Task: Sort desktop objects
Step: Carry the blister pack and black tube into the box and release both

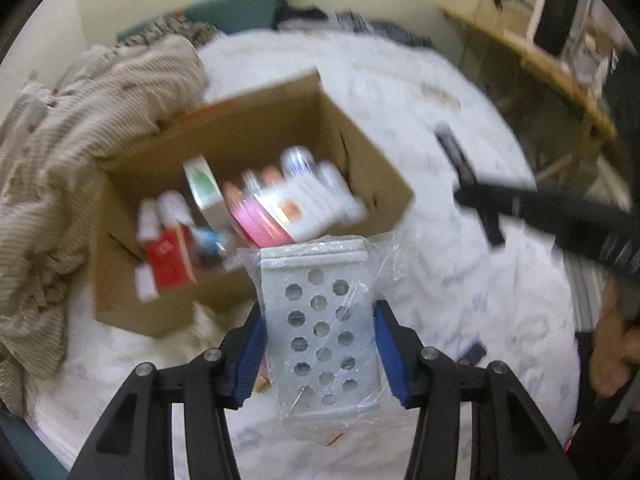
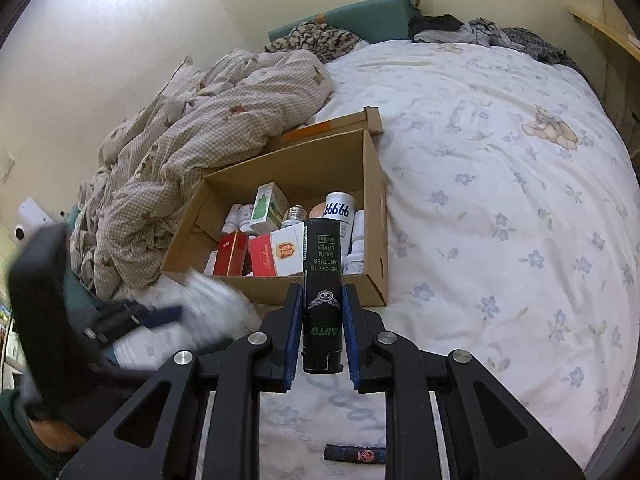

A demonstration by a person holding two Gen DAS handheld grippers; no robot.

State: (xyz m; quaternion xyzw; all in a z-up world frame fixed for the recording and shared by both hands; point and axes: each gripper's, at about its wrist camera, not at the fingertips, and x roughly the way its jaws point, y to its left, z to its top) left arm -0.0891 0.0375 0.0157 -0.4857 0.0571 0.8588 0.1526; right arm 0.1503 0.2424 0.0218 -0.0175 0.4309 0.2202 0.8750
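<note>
**A:** what's each claw got?

**B:** left gripper [image 1: 320, 354] is clamped on a grey perforated stand in plastic wrap [image 1: 320, 332], hanging by the cardboard box [image 1: 356, 152]. right gripper [image 2: 322, 336] is pinching a black AUTO can [image 2: 322, 276] over the box's [image 2: 376, 208] near edge, on the bed [image 2: 500, 184].

Home bedroom, bed [image 2: 500, 152] with floral sheet, rumpled checked duvet [image 2: 208, 120], clothes [image 2: 480, 30] along the wall

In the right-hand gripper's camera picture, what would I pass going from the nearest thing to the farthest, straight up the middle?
small dark tube → right gripper clamping the black box → cardboard box → green cushion by the wall.
</note>
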